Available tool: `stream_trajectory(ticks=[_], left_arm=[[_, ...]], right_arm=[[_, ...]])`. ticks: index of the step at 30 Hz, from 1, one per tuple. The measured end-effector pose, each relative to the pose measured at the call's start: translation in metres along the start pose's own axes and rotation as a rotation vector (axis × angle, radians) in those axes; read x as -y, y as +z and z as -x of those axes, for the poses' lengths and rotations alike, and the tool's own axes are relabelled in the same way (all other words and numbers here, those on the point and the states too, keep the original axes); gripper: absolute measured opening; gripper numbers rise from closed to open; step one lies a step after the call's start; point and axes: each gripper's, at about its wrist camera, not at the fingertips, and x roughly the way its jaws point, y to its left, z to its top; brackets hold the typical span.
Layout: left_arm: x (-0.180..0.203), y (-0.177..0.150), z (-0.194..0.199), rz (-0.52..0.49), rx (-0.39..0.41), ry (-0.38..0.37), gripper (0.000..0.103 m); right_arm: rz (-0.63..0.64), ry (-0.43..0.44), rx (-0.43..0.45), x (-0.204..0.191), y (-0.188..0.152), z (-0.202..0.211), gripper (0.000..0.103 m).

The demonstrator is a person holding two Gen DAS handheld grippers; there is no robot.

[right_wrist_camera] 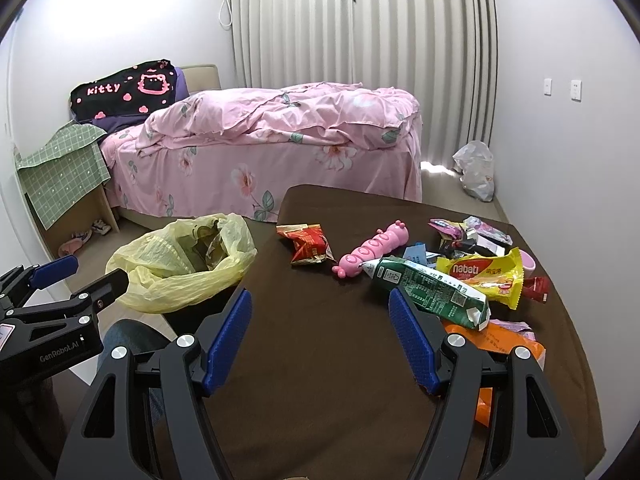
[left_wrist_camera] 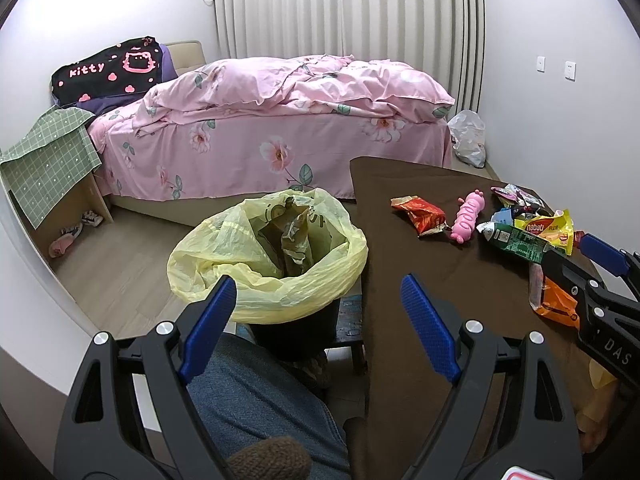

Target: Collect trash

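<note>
We hold both tongs, left [left_wrist_camera: 316, 320] and right [right_wrist_camera: 320, 336], spread empty, eyeing the light, crinkly green wrapper [right_wrist_camera: 432, 292] at one o'clock, best pinched at its flat end.

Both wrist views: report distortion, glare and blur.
Left wrist view: fisheye bows the curtain, corners vignetted black, even soft light, wrappers sharp. Right wrist view: same bowing, a bright sunlit patch on the floor beside the bed; Nabati wrapper text legible.

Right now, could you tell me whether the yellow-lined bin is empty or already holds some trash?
It already holds some: crumpled brownish wrappers sit inside the yellow bag lining the bin. How full it is, cannot tell.
</note>
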Motion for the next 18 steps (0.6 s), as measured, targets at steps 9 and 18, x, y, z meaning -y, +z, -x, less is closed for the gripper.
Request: stream_trajectory(ticks=[9,18], left_arm=[[-0.0010,-0.0001,-0.0003,0.001,0.001,0.000,0.080],[-0.0016,0.0000,-0.0002,0.001,0.001,-0.001,0.080]], right_arm=[[0.000,0.000,-0.002,-0.0001,0.0001,0.0000,0.067],[0.000,0.000,-0.001,-0.0005,-0.0002,0.0003,0.067]])
